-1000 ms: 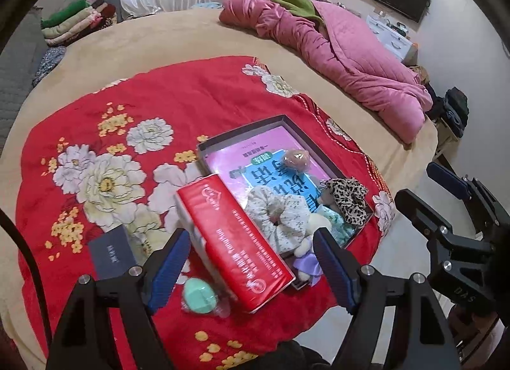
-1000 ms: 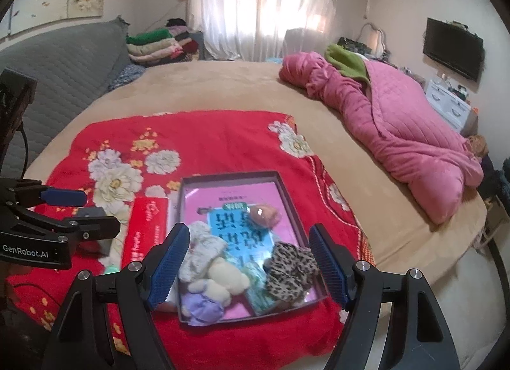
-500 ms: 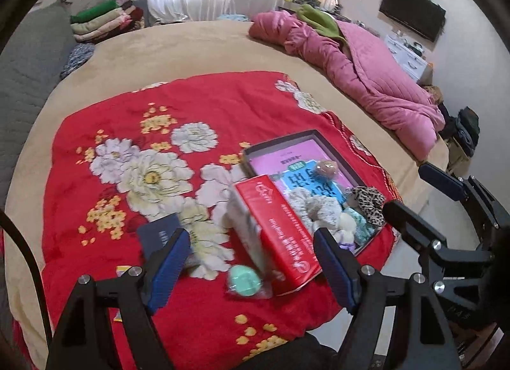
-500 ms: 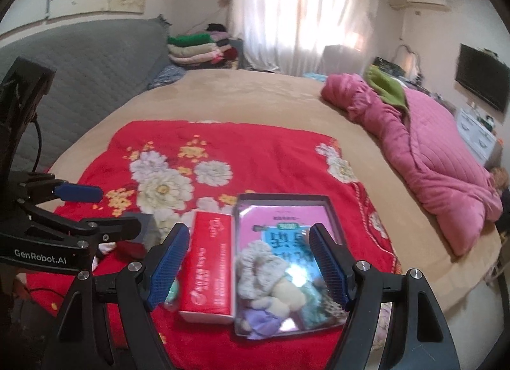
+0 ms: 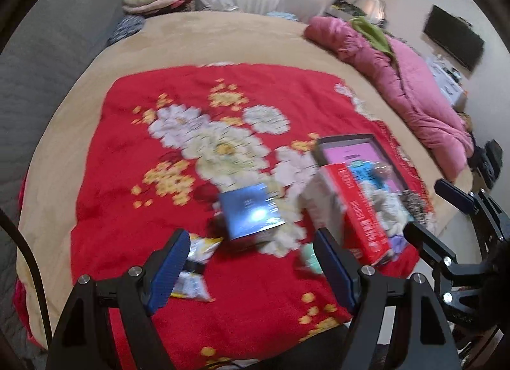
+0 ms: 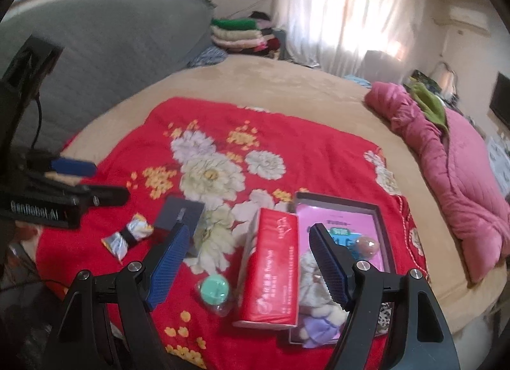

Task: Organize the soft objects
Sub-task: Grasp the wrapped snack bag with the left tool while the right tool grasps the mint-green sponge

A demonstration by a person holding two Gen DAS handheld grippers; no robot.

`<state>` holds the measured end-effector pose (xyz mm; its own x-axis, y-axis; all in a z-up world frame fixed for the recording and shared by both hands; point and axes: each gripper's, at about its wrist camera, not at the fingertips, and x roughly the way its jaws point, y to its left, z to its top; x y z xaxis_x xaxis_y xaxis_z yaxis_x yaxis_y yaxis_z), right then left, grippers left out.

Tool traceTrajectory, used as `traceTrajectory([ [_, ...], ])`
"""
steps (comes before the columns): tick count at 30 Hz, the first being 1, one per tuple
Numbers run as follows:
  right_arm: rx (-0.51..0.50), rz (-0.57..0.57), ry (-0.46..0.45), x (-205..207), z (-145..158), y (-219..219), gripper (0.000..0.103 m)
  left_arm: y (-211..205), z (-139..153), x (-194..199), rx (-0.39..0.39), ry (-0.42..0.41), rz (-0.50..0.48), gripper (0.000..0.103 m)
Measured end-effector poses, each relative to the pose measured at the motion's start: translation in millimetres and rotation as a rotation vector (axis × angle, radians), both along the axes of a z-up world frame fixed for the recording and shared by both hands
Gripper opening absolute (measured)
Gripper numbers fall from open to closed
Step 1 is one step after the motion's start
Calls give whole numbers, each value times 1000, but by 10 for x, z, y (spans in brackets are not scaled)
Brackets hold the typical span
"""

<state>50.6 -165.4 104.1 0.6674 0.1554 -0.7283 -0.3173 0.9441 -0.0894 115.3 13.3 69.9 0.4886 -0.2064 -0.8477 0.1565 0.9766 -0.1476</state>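
Note:
On the red floral blanket [image 6: 287, 137] lies a grey tray [image 6: 338, 201] holding a white scrunchie [image 6: 310, 271], a purple one [image 6: 315, 328] and a pink ball [image 6: 366, 247]. A red tissue pack [image 6: 271, 268] lies along its left side. Left of that are a mint round item [image 6: 215, 288], a dark card [image 6: 181, 212] and a foil packet [image 6: 127, 237]. My right gripper [image 6: 250, 236] hangs open above the tissue pack, holding nothing. In the blurred left wrist view, my left gripper [image 5: 251, 242] stands open and empty over the dark card [image 5: 251, 210] and foil packet [image 5: 191, 268]; a leopard scrunchie [image 5: 414, 204] shows in the tray [image 5: 347, 138].
The blanket covers a beige round bed [image 6: 255, 83]. A pink quilt [image 6: 462, 178] lies bunched at the right. Folded clothes [image 6: 239, 33] are stacked at the far edge by the curtain. A grey padded headboard [image 6: 111, 44] rises at the left. The bed's near edge drops off right of the tray.
Both grippers have swung left across the blanket, so the tray and tissue pack slid right in both views. The foil packet has come into sight. Both stay open and empty.

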Motion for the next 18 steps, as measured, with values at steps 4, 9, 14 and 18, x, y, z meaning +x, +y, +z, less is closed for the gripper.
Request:
traceTrajectory([
  [4, -54, 44, 52, 3, -252, 216, 79, 317, -240, -5, 10, 51, 61, 79],
  [9, -96, 86, 101, 3, -526, 375, 79, 589, -527, -40, 26, 107, 100, 79],
  [14, -135, 106, 155, 13, -778, 443, 79, 671, -797, -50, 36, 160, 110, 79],
  [18, -182, 125, 180, 34, -934, 467, 79, 644, -998, -18, 48, 194, 106, 79],
])
